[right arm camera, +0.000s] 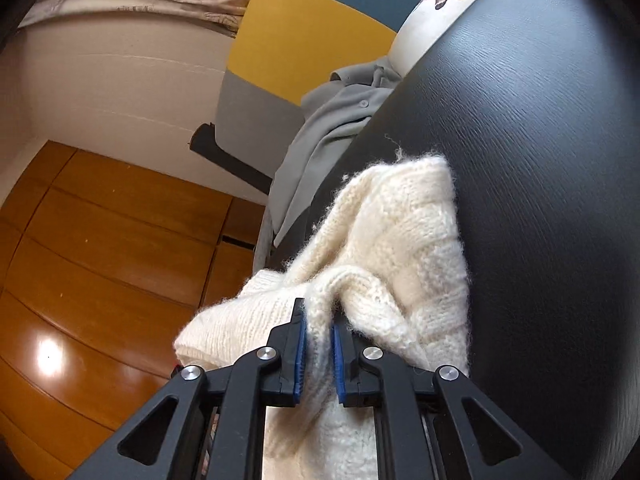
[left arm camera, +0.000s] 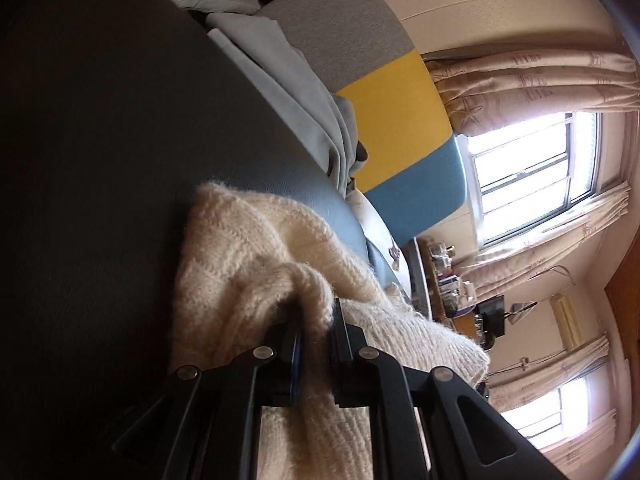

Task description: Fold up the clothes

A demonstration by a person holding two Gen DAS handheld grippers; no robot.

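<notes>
left claw (left arm camera: 316, 320): clamped on a fold of the fluffy cream knitted sweater (left arm camera: 240, 256) | sweater: runs toward 11 o'clock over the dark grained worktop (left arm camera: 100, 160) | right claw (right arm camera: 319, 320): clamped on another fold, knit (right arm camera: 400, 232) trailing toward 1 o'clock | both hands equally near; edge likely spans between them.

Daylight glaring through two windows (left arm camera: 532, 176), patterned beige curtains (left arm camera: 540, 80) hanging beside them, polished wooden floor (right arm camera: 100, 248) reflecting light, grey, yellow and blue sofa back (left arm camera: 396, 120) standing against cream wall (right arm camera: 100, 80), black tabletop (right arm camera: 540, 160) gleaming.
</notes>
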